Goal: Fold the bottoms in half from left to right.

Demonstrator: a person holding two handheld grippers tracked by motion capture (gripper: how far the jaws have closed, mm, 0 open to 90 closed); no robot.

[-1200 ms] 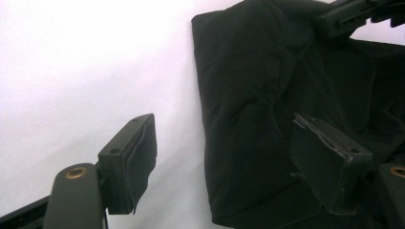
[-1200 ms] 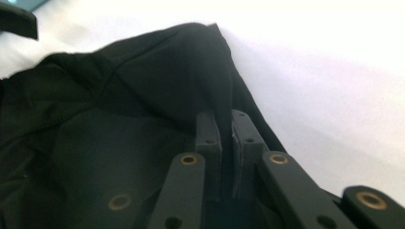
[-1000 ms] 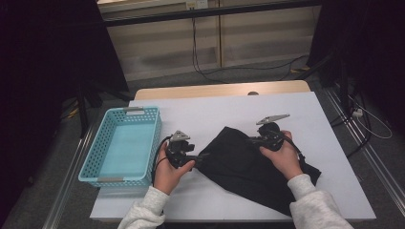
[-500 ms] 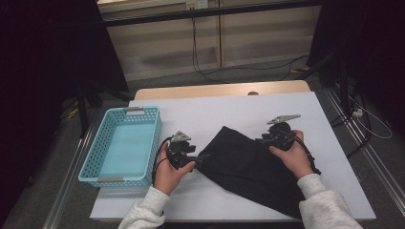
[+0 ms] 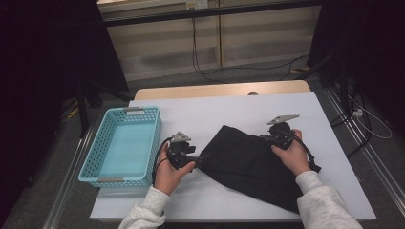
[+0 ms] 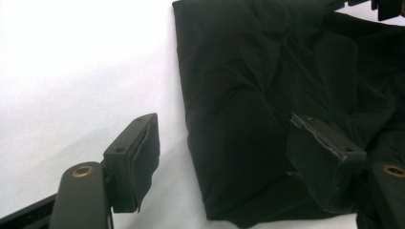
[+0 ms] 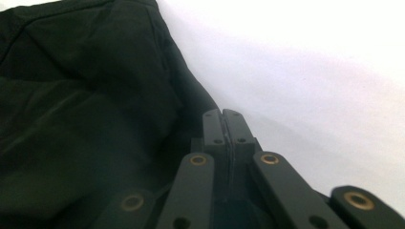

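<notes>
A black cloth (image 5: 243, 162) lies spread on the white table (image 5: 215, 109). My left gripper (image 5: 198, 159) rests at its left corner. In the left gripper view this gripper (image 6: 224, 126) stands open, one jaw over the bare table and the other over the cloth (image 6: 248, 71), neither pressing it. My right gripper (image 5: 263, 137) sits at the cloth's upper right edge. Its jaws have just been closing, and in the right gripper view this gripper (image 7: 223, 114) has its pads together at the rim of the cloth (image 7: 86, 95). Whether fabric is pinched between them I cannot tell.
An empty light blue plastic basket (image 5: 95, 157) stands on the table's left side, close to my left hand. Bare white tabletop runs behind and to the right of the cloth. Dark floor, cables and rails surround the table.
My right hand has shifted a little to the right along the cloth's upper edge, and that edge now lies flatter. The left hand has kept still.
</notes>
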